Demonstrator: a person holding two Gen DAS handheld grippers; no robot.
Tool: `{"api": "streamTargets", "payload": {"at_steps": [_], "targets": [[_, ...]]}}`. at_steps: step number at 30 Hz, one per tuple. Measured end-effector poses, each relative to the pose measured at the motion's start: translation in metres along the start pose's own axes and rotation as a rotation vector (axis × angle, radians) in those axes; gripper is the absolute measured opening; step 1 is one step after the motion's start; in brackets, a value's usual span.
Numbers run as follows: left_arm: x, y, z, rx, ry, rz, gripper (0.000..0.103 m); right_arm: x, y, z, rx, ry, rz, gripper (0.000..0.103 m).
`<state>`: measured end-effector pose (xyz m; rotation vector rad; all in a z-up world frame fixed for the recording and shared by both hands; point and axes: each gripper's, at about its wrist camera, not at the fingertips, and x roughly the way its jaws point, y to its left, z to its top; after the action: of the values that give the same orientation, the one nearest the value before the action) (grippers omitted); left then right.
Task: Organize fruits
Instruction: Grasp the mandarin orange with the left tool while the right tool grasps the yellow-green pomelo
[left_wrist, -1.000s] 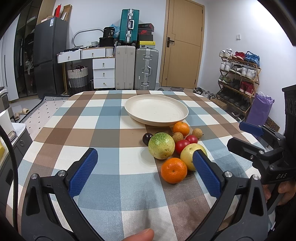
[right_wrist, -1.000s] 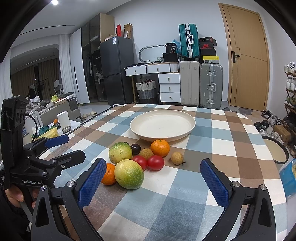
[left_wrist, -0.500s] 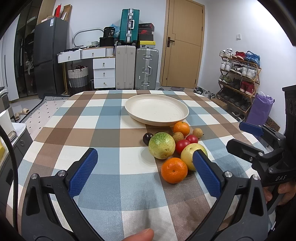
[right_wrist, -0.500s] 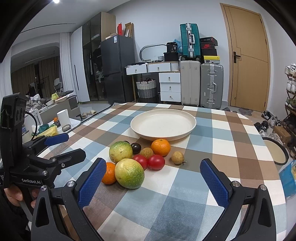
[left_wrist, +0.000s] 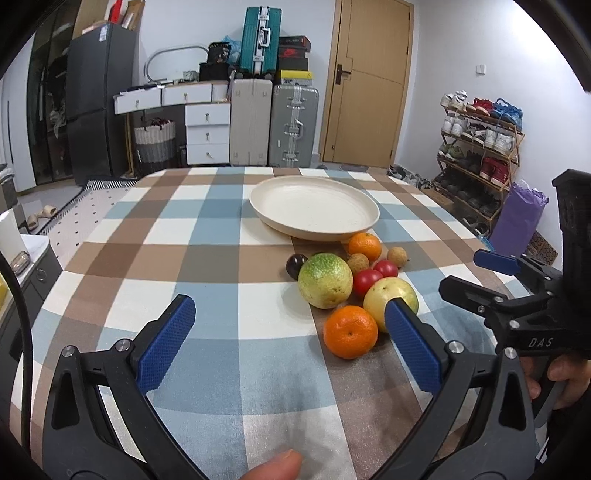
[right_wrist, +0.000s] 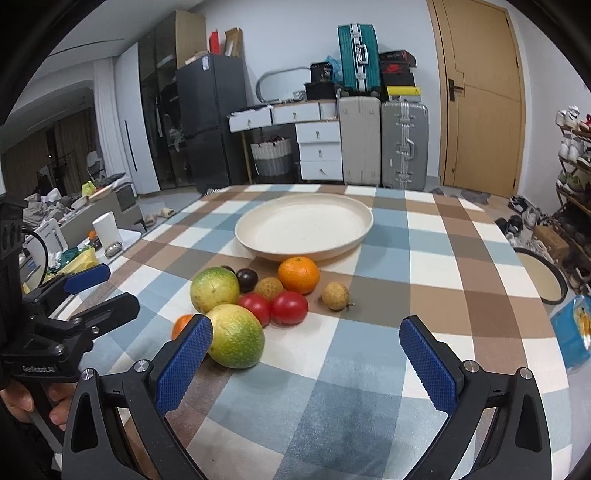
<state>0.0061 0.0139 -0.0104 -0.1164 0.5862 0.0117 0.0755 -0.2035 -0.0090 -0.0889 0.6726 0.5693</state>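
Note:
A pile of fruit lies on the checked tablecloth in front of an empty cream plate (left_wrist: 314, 210) (right_wrist: 303, 225). It holds two green-yellow round fruits (left_wrist: 325, 280) (right_wrist: 236, 336), two oranges (left_wrist: 351, 331) (right_wrist: 298, 275), two red tomatoes (right_wrist: 290, 307), a dark plum (right_wrist: 246, 279) and small brown longans (right_wrist: 335, 295). My left gripper (left_wrist: 288, 328) is open and empty, low over the cloth, just left of the near orange. My right gripper (right_wrist: 304, 347) is open and empty, just right of the near green fruit. Each gripper shows in the other's view.
The table's right edge (right_wrist: 535, 332) drops toward a blue packet and a shoe rack (left_wrist: 476, 147). Its left edge borders a low cabinet with a white cup (right_wrist: 105, 229). Suitcases and drawers stand by the far wall.
Both grippers have barely moved. The right wrist view has crept slightly nearer the fruit pile. Both stay open.

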Motion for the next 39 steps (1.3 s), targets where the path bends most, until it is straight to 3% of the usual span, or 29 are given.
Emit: {"api": "streamTargets", "payload": {"at_steps": [7, 18, 30, 37, 39], "targets": [[0.012, -0.002, 0.000, 0.035, 0.086, 0.010, 0.102, 0.013, 0.010, 0.003, -0.020, 0.077, 0.036, 0.103], [0.020, 0.011, 0.000, 0.007, 0.120, 0.010, 0.102, 0.043, 0.034, -0.003, -0.116, 0.201, 0.032, 0.101], [0.026, 0.010, -0.001, 0.004, 0.146, -0.033, 0.100, 0.053, 0.037, -0.001, -0.138, 0.221, 0.075, 0.081], [0.031, 0.006, -0.003, 0.016, 0.164, -0.046, 0.099, 0.053, 0.036, 0.000, -0.102, 0.215, 0.171, 0.049], [0.033, 0.005, -0.003, 0.017, 0.175, -0.046, 0.099, 0.052, 0.036, 0.000, -0.098, 0.214, 0.174, 0.049]]}}
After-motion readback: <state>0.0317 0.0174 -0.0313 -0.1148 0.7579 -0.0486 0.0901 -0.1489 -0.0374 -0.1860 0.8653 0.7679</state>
